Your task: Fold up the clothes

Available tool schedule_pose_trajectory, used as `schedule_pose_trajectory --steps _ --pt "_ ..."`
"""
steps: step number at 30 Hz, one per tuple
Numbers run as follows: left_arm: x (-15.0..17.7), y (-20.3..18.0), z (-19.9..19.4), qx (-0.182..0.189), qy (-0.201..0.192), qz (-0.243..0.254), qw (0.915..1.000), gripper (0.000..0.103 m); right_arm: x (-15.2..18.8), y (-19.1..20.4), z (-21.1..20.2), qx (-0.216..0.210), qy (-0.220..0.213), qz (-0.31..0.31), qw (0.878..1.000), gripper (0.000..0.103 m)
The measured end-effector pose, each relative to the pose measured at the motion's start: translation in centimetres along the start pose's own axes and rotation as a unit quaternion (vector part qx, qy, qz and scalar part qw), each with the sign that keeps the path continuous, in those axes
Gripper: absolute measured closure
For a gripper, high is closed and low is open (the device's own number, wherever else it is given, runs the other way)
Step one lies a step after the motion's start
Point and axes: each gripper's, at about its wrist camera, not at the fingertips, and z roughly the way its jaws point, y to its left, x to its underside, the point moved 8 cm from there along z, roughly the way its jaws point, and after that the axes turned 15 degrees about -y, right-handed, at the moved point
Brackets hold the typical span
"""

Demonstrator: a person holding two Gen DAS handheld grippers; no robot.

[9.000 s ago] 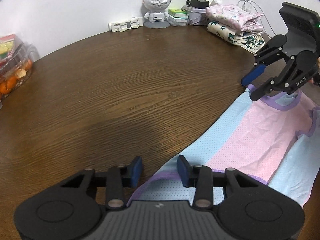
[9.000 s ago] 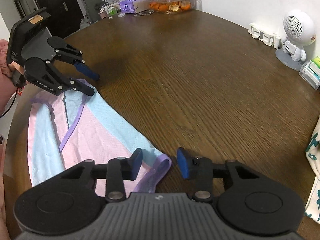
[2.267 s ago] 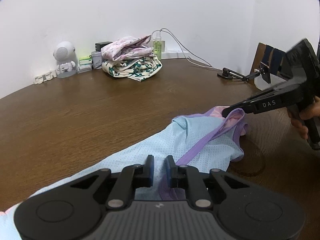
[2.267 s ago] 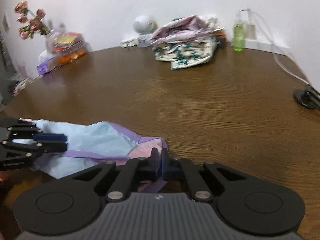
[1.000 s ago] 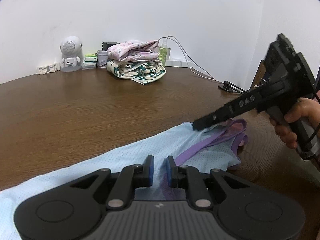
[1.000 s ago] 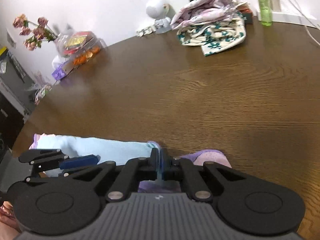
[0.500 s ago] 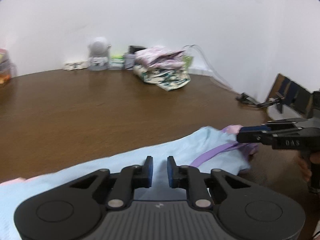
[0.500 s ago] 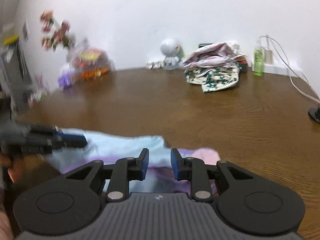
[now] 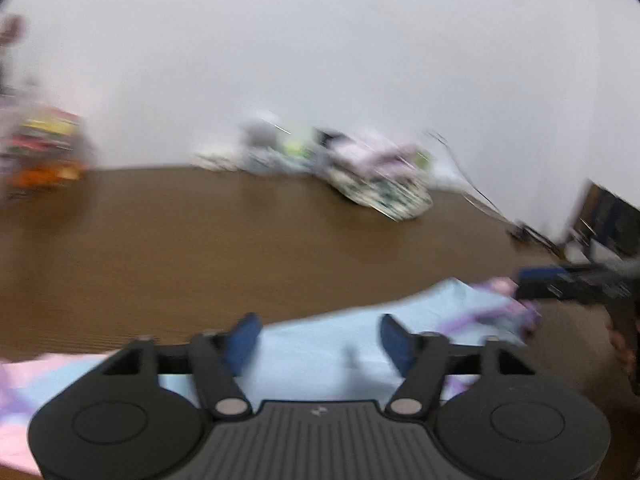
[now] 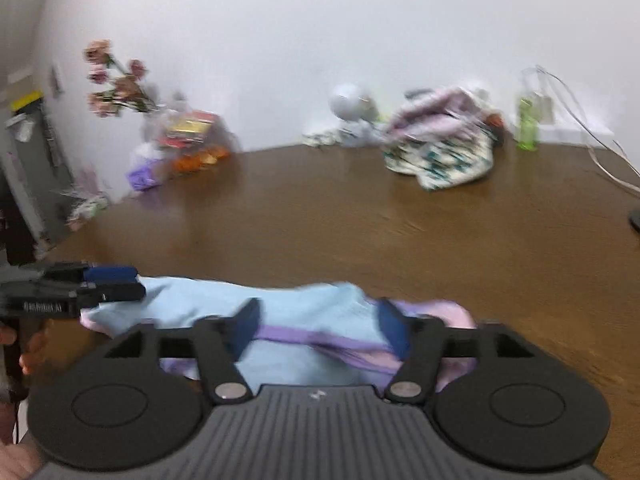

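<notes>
While both views are blurring, left gripper [image 9: 320, 334] and right gripper [image 10: 318, 326] are hovering with jaws wide, holding nothing, over blue-pink garment [image 10: 296, 308] lying bunched along desk [image 10: 360, 224] near edge.

You see no readable text; white lettering on your left gripper [image 10: 116, 282] is too blurred to read.

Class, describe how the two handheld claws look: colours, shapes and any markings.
Both the left claw and right claw are black, with a ribbed grey centre, two round discs, silver pivot screws and blue fingertip pads. White lettering, too blurred to read, marks the left one's side.
</notes>
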Motion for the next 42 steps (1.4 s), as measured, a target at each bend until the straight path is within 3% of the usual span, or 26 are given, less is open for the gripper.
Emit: schedule_pose_trajectory --steps 3,6,9,13,16,21,26,32,38,39,40,41,42 --pt "-0.6 5.8 -2.5 -0.089 -0.012 -0.019 0.9958 0.021 -0.1 3.1 1.0 -0.037 0.003 -0.029 0.999 0.005" --pt "-0.3 11.6 -3.6 -0.162 -0.004 -0.052 0.9855 0.025 0.6 6.2 2.5 -0.072 0.017 -0.051 0.996 0.002" --pt "0.3 16.6 -4.1 -0.212 0.011 -0.083 0.9738 0.041 1.8 9.3 4.2 -0.100 0.035 -0.066 0.992 0.001" --pt "1.6 20.7 -3.5 -0.201 0.045 -0.150 0.9671 0.067 3.7 12.4 5.5 -0.112 0.057 -0.092 0.988 0.001" --pt "2.2 21.5 -2.8 -0.192 0.054 -0.170 0.9650 0.084 4.7 13.2 6.3 -0.106 0.068 -0.106 0.986 0.001" --pt "3.1 22.5 -1.9 -0.183 0.064 -0.192 0.9621 0.086 5.1 13.4 6.9 -0.104 0.073 -0.102 0.987 0.001" --pt "3.4 23.0 -1.6 -0.195 0.065 -0.191 0.9600 0.102 5.8 13.4 7.2 -0.109 0.083 -0.094 0.986 0.000" --pt "3.4 23.5 -2.4 -0.212 0.038 -0.190 0.9579 0.103 6.4 13.3 7.0 -0.109 0.084 -0.097 0.986 0.001" --pt "3.3 23.5 -2.4 -0.215 0.037 -0.186 0.9580 0.101 6.7 13.6 6.8 -0.110 0.081 -0.114 0.984 0.001" --pt "3.1 23.5 -2.5 -0.214 0.034 -0.190 0.9576 0.098 6.6 13.6 6.8 -0.111 0.080 -0.111 0.984 0.001" --pt "2.9 23.4 -2.7 -0.217 0.030 -0.191 0.9568 0.089 6.5 13.5 6.7 -0.112 0.079 -0.108 0.985 0.001" --pt "2.5 23.3 -3.2 -0.224 0.024 -0.188 0.9558 0.070 6.3 13.5 6.6 -0.113 0.075 -0.104 0.985 0.001" --pt "2.0 23.0 -3.6 -0.232 0.015 -0.181 0.9556 0.059 5.9 13.4 6.3 -0.116 0.068 -0.101 0.986 0.001"
